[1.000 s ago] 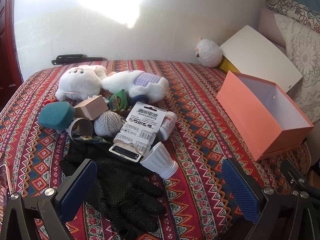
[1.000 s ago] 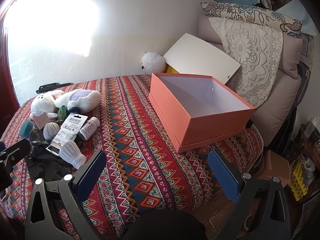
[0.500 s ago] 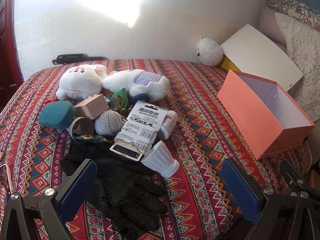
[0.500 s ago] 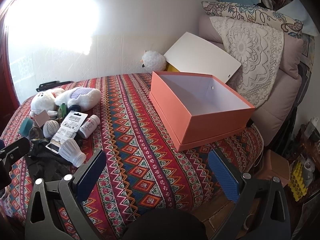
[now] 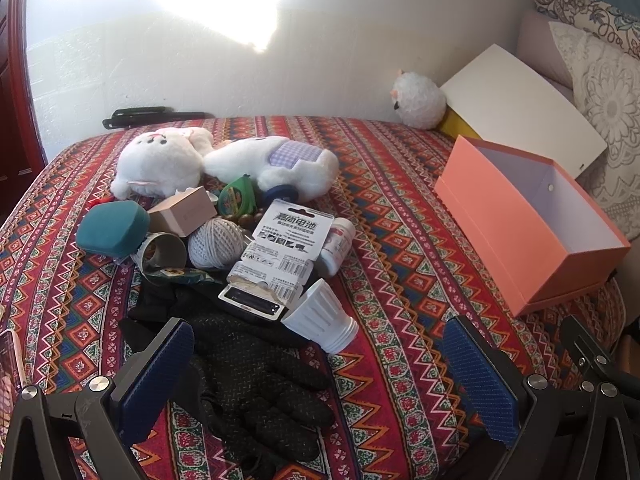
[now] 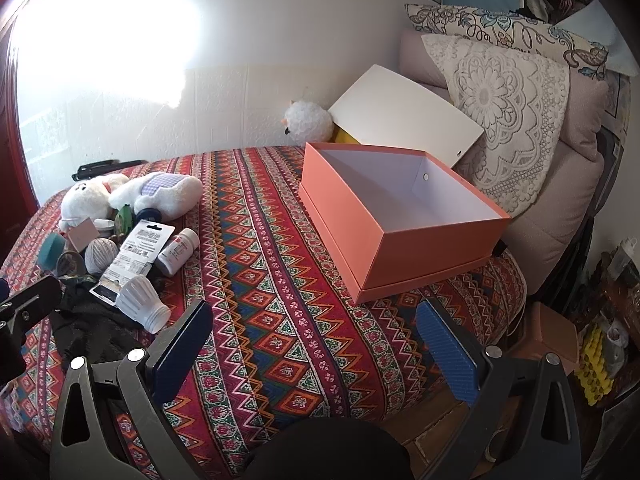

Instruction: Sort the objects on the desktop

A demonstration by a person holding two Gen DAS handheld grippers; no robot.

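Both hand-held grippers gape wide and empty. Nearest the left hand-held gripper (image 5: 316,376) lies a black glove (image 5: 256,376), fingers pointing toward it, then the heaped clutter; the orange box (image 6: 400,216) sits beyond the right hand-held gripper (image 6: 316,352), well apart on the bed (image 6: 272,280).

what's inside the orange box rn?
Nothing visible: the orange box shows bare white walls and floor in the right wrist view. Its near wall hides the front strip of the floor, so that part can't be checked.
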